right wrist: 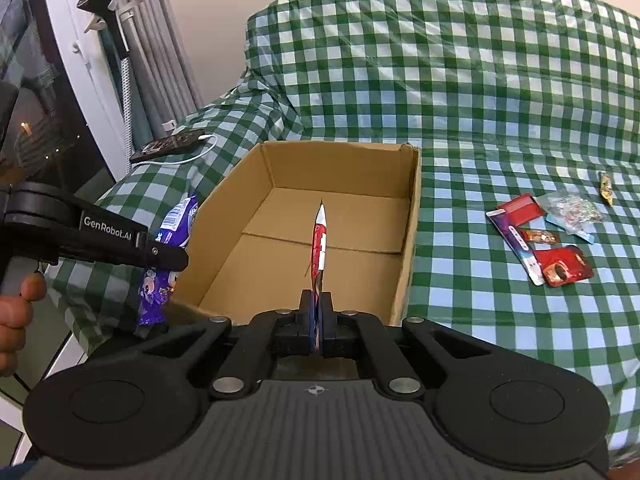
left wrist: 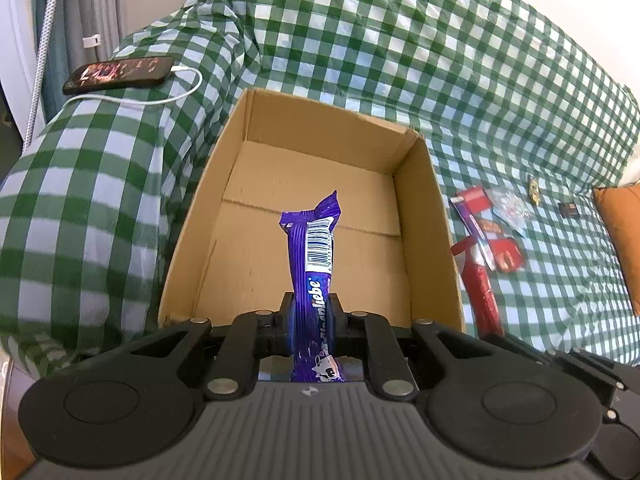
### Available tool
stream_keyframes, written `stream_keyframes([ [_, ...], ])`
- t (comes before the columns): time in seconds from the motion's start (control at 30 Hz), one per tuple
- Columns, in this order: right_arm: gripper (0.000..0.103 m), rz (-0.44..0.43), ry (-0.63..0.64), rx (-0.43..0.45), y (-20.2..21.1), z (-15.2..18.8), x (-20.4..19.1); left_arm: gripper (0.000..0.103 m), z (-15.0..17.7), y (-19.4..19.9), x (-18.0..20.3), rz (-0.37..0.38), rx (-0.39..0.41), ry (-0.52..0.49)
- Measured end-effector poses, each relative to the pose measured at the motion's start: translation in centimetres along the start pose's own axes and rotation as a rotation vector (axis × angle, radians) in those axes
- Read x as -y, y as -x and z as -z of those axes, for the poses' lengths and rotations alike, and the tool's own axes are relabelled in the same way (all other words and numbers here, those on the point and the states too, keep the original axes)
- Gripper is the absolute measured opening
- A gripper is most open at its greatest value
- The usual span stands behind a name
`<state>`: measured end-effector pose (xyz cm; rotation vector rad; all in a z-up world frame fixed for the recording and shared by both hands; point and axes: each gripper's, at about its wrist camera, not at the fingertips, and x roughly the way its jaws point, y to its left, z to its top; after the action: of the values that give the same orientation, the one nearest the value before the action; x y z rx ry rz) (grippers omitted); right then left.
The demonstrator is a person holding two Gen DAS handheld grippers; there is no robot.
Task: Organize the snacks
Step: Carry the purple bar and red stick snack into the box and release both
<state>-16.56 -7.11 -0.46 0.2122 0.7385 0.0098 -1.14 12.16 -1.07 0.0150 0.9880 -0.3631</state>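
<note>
An open cardboard box [left wrist: 432,216] [right wrist: 408,240] sits on a green checked cloth, and its inside is bare. My left gripper [left wrist: 311,312] is shut on a purple snack bar [left wrist: 314,248], held upright over the box's near edge. From the right wrist view the left gripper [right wrist: 160,258] and the purple bar [right wrist: 176,224] are at the box's left side. My right gripper [right wrist: 318,312] is shut on a thin red and white snack packet [right wrist: 320,248], seen edge-on above the box's near rim. Several loose snacks [right wrist: 540,240] [left wrist: 488,236] lie on the cloth right of the box.
A phone [left wrist: 120,74] [right wrist: 168,145] on a white charging cable lies on the cloth at the back left. An orange cushion [left wrist: 624,232] is at the far right. Curtains and a window frame [right wrist: 80,92] stand at the left. The cloth rises steeply behind the box.
</note>
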Motion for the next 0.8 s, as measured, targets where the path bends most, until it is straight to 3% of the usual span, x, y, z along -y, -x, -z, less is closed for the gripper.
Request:
stream_keyframes([
  [0.33, 0.002, 0.008, -0.019, -0.029, -5.5, -2.0, 1.1, 0.015, -3.9, -5.5, 0.6, -0.022, -0.022, -0.003],
  [0.8, 0.002, 0.008, -0.038, -0.088, -11.6, -3.0, 2.1, 0.015, -5.9, -12.1, -0.2, -0.073, -0.083, -0.025],
])
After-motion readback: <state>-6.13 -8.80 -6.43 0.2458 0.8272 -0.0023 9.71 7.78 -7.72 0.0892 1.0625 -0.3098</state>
